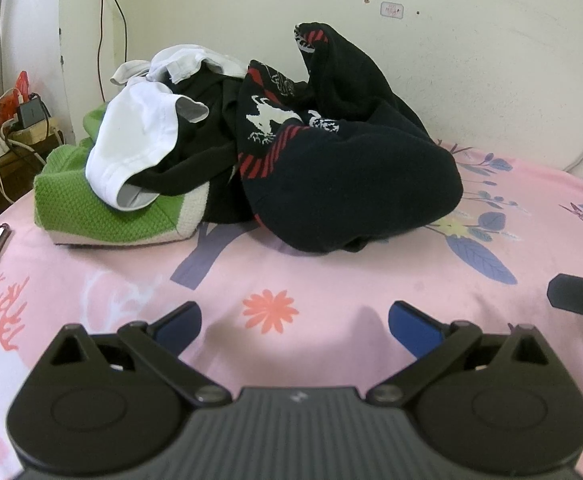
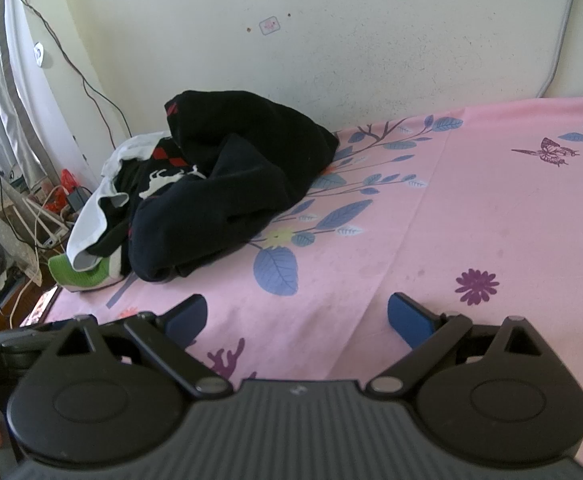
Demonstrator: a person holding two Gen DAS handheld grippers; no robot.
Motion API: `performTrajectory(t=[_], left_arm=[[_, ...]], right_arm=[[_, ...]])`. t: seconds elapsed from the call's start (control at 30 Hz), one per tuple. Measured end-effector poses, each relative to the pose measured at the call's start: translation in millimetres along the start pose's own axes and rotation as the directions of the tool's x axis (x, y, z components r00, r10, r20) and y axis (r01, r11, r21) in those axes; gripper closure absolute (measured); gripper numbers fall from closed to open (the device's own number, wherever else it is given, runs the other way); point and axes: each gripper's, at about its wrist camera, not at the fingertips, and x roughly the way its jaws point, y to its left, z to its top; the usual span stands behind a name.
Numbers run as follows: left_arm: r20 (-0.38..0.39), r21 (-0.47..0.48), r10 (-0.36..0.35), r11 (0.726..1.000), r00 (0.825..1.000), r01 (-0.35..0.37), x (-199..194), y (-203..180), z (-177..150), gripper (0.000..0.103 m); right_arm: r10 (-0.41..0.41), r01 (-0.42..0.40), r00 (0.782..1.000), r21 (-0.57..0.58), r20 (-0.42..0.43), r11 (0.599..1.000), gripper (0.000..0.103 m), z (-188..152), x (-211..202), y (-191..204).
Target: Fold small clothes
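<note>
Clothes (image 1: 267,148) lie heaped at the far left of the pink flowered bedsheet (image 1: 331,280), against the wall: a black sweater with red stripes and white animal figures, a white garment, a green knit piece. No writing on them is readable. The left gripper (image 1: 295,320) and right gripper (image 2: 296,314) hover released, holding nothing, well apart from the heap.

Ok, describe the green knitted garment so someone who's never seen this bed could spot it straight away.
On the pink floral bedsheet, a heap of clothes sits against the cream wall. At the heap's left end, lowest down, lies the green waffle-knit garment with a cream band, under the white cotton garment. It is the only green piece; the black knit sweater with red stripes beside it is dark.
</note>
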Motion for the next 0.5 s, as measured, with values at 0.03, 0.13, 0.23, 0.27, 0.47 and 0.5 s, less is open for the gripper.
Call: performTrajectory(t=[0.03, 0.13, 0.23, 0.27, 0.47, 0.5], left_arm=[[0.001, 0.0, 0.0, 1.0, 1.0, 0.0, -0.1, 0.1, 0.0, 0.0], [0.001, 0.001, 0.0, 1.0, 1.0, 0.0, 0.2, 0.0, 0.0, 0.0], [0.002, 0.002, 0.001, 1.0, 1.0, -0.001, 0.6, 0.0, -0.7, 0.0], [0.002, 0.002, 0.001, 1.0, 1.0, -0.001, 0.7, -0.1, -0.9, 0.0], [0.002, 0.002, 0.001, 1.0, 1.0, -0.001, 0.7, -0.1, -1.0, 0.0], [0.002, 0.002, 0.001, 1.0, 1.0, -0.001, 0.7, -0.1, -1.0, 0.0]], right_arm=[[0.0, 0.0, 1.0, 0.0, 0.0, 1.0, 0.012, 0.0, 0.0, 0.0], [0.0, 0.0, 1.0, 0.001, -0.001, 1.0, 0.012, 0.1, 0.0, -0.1], [0.0, 0.0, 1.0, 0.001, -0.001, 1.0, 0.012, 0.1, -0.1, -0.2], [0.0, 0.0, 1.0, 0.001, -0.001, 1.0, 0.012, 0.1, -0.1, -0.1], [0.0, 0.0, 1.0, 0.001, -0.001, 1.0, 0.012, 0.2, -0.2, 0.0], [0.0, 0.0, 1.0, 0.001, -0.001, 1.0, 0.012, 0.1, -0.1, -0.1]])
